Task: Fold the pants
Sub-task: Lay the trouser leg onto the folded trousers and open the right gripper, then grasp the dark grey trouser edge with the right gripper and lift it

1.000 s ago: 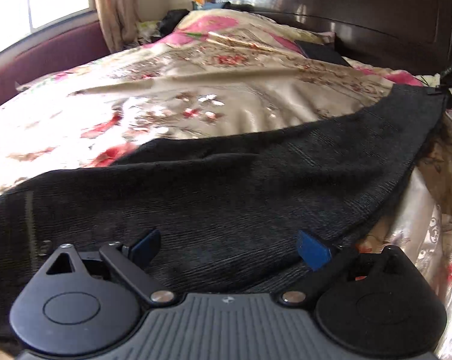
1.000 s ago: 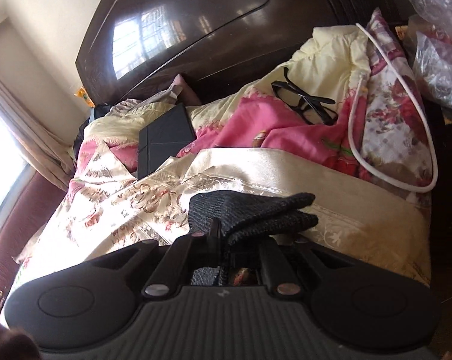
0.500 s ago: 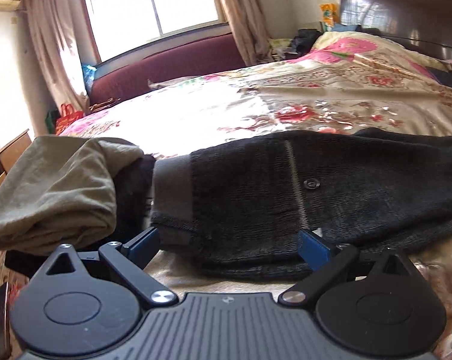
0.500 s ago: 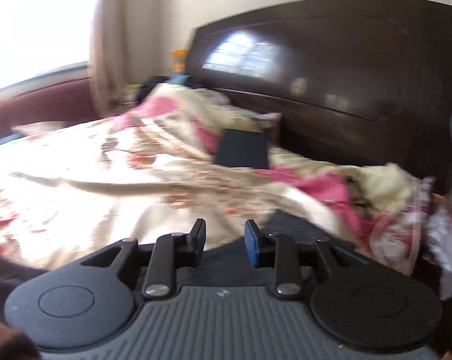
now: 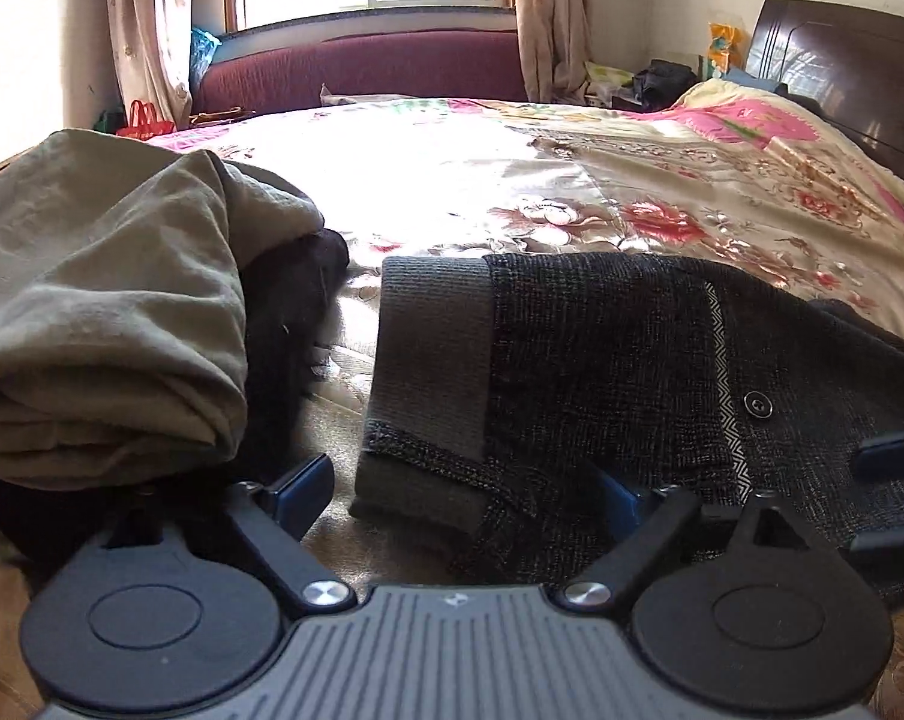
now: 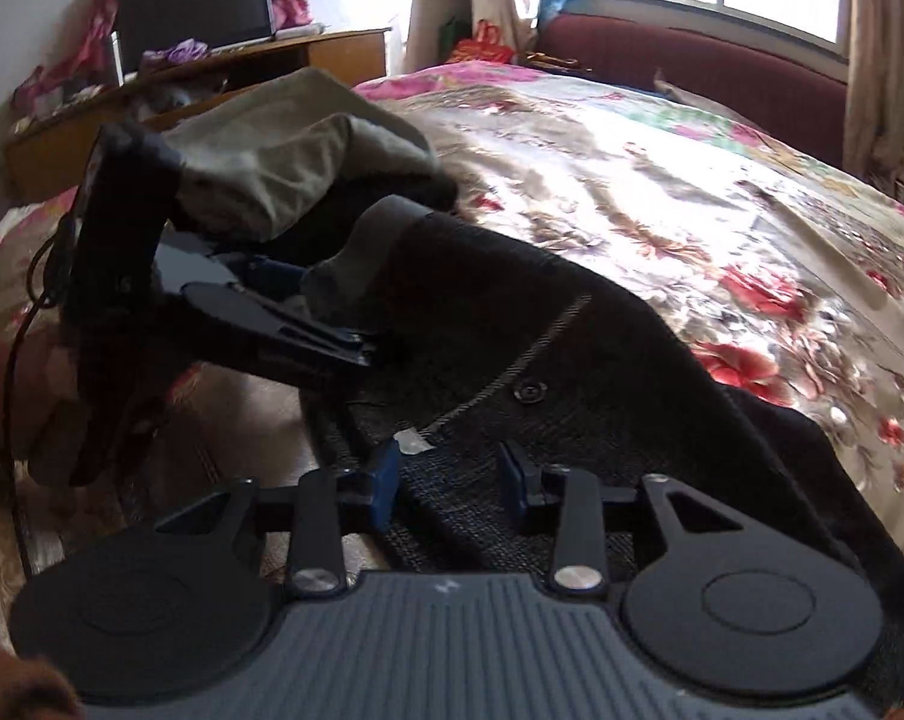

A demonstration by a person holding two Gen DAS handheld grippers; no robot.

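Note:
Dark grey knit pants (image 5: 601,360) lie flat on the floral bedspread (image 5: 511,192), their lighter waistband (image 5: 428,360) nearest me on the left. My left gripper (image 5: 460,495) stands open wide, the waistband's near corner lying between its blue fingers (image 5: 305,495). In the right wrist view the same pants (image 6: 571,360) run away to the right. My right gripper (image 6: 452,480) hovers over the fabric near the button (image 6: 529,391); its jaws are opening and the pads do not press the cloth. The right gripper's fingertips (image 5: 889,456) show at the right edge of the left view.
A folded olive garment (image 5: 104,312) sits on a black one just left of the waistband. A maroon bench (image 5: 362,72) and window lie beyond the bed, the dark headboard (image 5: 841,60) to the right. A wooden desk (image 6: 212,72) stands past the bed's left end.
The right gripper let go of the pants' end by the headboard, swung across to the waistband end, and its jaws spread. The left view swept along the pants from the leg to the waistband.

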